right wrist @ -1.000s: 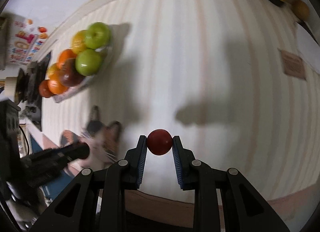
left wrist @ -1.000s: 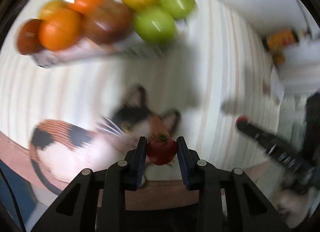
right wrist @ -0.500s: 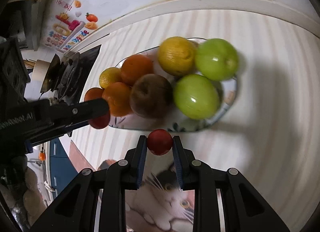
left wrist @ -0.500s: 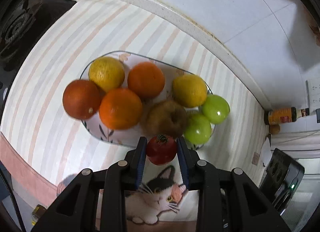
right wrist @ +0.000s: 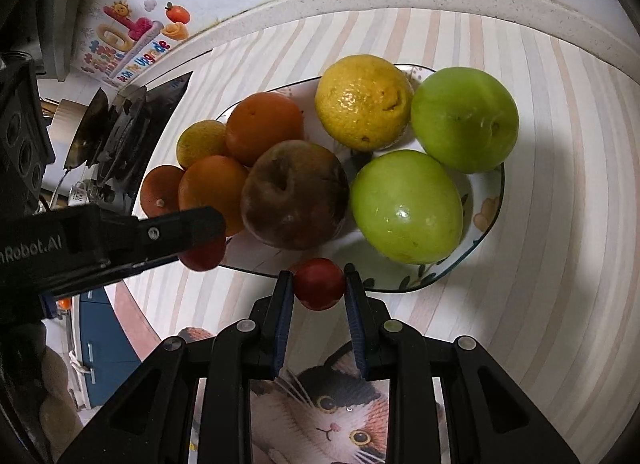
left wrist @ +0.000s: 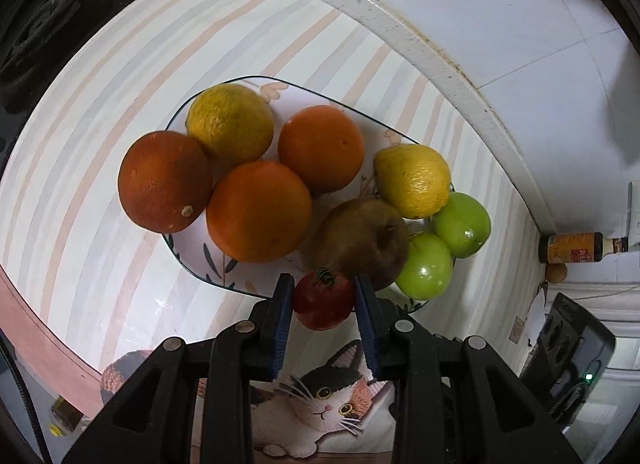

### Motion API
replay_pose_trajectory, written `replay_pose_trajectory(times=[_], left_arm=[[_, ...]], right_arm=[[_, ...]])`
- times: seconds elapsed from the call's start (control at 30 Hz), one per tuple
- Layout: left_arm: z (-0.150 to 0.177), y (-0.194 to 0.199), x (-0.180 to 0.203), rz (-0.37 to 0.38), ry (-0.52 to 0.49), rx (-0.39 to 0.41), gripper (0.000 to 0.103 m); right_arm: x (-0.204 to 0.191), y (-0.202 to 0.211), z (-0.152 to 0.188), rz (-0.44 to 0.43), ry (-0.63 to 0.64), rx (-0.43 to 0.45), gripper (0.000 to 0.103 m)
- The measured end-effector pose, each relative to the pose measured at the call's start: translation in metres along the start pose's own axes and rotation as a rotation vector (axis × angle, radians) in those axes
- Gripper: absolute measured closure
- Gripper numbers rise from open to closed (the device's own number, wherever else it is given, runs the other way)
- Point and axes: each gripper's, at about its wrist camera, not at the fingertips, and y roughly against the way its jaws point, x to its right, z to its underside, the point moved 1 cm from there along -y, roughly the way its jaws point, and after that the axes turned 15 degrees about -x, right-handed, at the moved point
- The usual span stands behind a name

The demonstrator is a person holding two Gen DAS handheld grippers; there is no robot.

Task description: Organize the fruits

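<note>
So we've got both tools loaded right now. Our left tool (left wrist: 323,300) is clamped on a small red tomato (left wrist: 323,302) with its green stem showing, hanging right at the near rim of the fruit plate (left wrist: 192,264). Our right tool (right wrist: 318,286) is squeezing a second small red fruit (right wrist: 319,284), smooth and stemless from this angle, also just at the plate's near edge (right wrist: 486,219).

The plate sits on the striped bench (left wrist: 100,111) and it's pretty packed: oranges (left wrist: 258,209) on the left side, a lemon (left wrist: 414,179) toward the back, two green apples (right wrist: 406,205) on the right, and a brownish apple (right wrist: 294,193) in the middle. There's a cat picture (right wrist: 340,412) on the mat under both tools. A sauce bottle (left wrist: 576,248) stands off by the wall.
</note>
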Motion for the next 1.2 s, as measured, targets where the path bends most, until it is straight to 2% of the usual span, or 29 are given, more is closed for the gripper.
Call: replay_pose_trajectory(times=[0.23, 0.3, 0.37, 0.5, 0.57, 0.67, 0.73, 0.77, 0.83, 0.87, 0.93, 1.0, 1.2], left_arm=[[-0.004, -0.005, 0.000, -0.002, 0.017, -0.002, 0.074], [-0.005, -0.006, -0.001, -0.005, 0.031, -0.008, 0.071], [-0.006, -0.005, -0.003, -0.002, 0.041, -0.004, 0.066], [-0.005, 0.001, -0.004, -0.013, 0.042, 0.006, 0.062], [-0.001, 0.006, -0.002, -0.042, 0.028, 0.016, 0.053], [0.007, 0.015, 0.001, -0.120, -0.005, 0.052, 0.039], [0.016, 0.020, 0.004, -0.203, -0.030, 0.081, 0.030], [0.019, 0.022, 0.005, -0.237, -0.038, 0.094, 0.027], [0.028, 0.025, 0.007, -0.304, -0.055, 0.118, 0.016], [0.032, 0.025, 0.008, -0.336, -0.060, 0.129, 0.014], [0.039, 0.026, 0.009, -0.376, -0.065, 0.148, 0.006], [0.045, 0.026, 0.009, -0.399, -0.057, 0.161, 0.005], [0.062, 0.038, 0.013, -0.397, -0.014, 0.218, 0.005]], right_arm=[[-0.001, -0.001, -0.007, 0.001, -0.016, -0.008, 0.073], [0.000, 0.000, -0.008, -0.007, -0.028, -0.011, 0.062], [0.001, 0.004, -0.007, -0.010, -0.038, -0.002, 0.041], [0.002, 0.014, -0.002, -0.015, -0.049, -0.005, 0.038], [0.005, 0.022, 0.003, -0.005, -0.060, 0.000, 0.026], [0.012, 0.038, 0.013, 0.071, -0.077, 0.018, 0.014], [0.016, 0.048, 0.017, 0.142, -0.083, 0.030, 0.009], [0.017, 0.052, 0.019, 0.179, -0.081, 0.033, 0.007], [0.018, 0.061, 0.021, 0.244, -0.069, 0.050, 0.007], [0.018, 0.065, 0.022, 0.273, -0.061, 0.059, 0.006], [0.020, 0.072, 0.024, 0.304, -0.048, 0.073, 0.005], [0.018, 0.077, 0.025, 0.321, -0.027, 0.085, 0.004], [0.009, 0.093, 0.032, 0.325, 0.038, 0.105, 0.004]])
